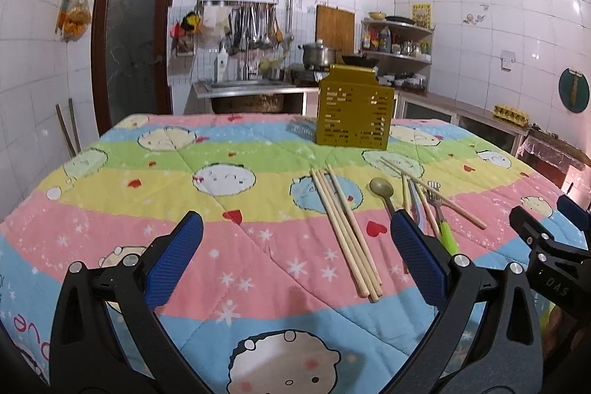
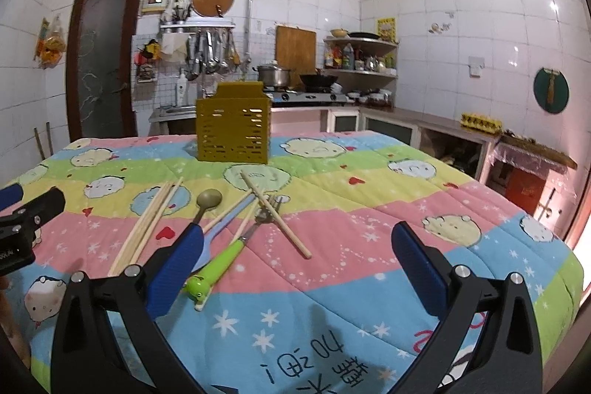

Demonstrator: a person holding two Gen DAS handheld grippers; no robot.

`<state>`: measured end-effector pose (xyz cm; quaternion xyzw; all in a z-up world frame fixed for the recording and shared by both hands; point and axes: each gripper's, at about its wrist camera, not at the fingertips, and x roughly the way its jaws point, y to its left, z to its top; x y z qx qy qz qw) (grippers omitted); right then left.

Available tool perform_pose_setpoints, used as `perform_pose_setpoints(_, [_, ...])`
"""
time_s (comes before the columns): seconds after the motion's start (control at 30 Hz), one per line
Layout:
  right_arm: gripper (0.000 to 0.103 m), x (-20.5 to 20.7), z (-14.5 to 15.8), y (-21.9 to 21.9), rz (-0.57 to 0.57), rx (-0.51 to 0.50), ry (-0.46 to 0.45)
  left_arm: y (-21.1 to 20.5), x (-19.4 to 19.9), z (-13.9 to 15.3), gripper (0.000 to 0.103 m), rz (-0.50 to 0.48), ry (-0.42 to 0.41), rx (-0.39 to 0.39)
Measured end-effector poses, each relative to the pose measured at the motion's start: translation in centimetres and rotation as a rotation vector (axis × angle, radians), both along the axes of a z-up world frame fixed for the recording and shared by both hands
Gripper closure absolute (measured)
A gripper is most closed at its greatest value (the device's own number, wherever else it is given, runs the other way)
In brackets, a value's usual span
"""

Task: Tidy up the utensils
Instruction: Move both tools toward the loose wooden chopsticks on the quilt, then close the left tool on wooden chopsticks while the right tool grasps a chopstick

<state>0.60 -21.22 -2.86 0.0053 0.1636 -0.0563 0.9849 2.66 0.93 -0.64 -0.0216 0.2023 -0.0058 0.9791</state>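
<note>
Both hand-held grippers wide open and empty over the table; utensils loose, nothing sorted yet.

Nearest: left hand-held gripper [image 1: 295, 261] and right hand-held gripper [image 2: 297, 268] hang side by side above the quilt-covered table [image 2: 369, 283], jaws spread, holding nothing, probably lining up a first pick. Just ahead, a bundle of chopsticks [image 1: 347, 235] lies parallel and apart from the rest, the easy grab. Beside it a tangle: spoon [image 2: 208, 200], green-handled fork [image 2: 229, 253], a blue-handled utensil [image 2: 216, 235] and crossed chopsticks [image 2: 275, 213] overlapping, so lifting one likely disturbs the others. Further back, the yellow slotted utensil holder [image 2: 233, 128] stands upright, the likely destination, path unobstructed. Kitchen counter and stove behind.
</note>
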Motion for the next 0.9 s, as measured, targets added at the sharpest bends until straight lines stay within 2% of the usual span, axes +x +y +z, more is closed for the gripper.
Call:
perform_pose_setpoints(0.13, [0.004, 0.9, 0.1, -0.1, 0.025, 0.027, 0.057, 0.3, 1.1, 0.4, 0.005, -0.007, 0.047, -0.026])
perform_pose_setpoints(0.43, [0.004, 3.1, 2.4, 0.4, 0.095, 0.027, 0.067, -0.8, 4.8, 3.5, 0.005, -0.062, 0.066, 0.027])
perform_pose_setpoints(0.67, [0.004, 8.9, 3.9, 0.7, 0.150, 0.031, 0.156, -0.8, 10.5, 4.3, 0.005, -0.095, 0.119, 0.019])
perform_pose_setpoints(0.9, [0.004, 15.1, 4.4, 1.1, 0.152, -0.044, 0.179, -1.2, 16.4, 3.7, 0.005, -0.103, 0.183, 0.026])
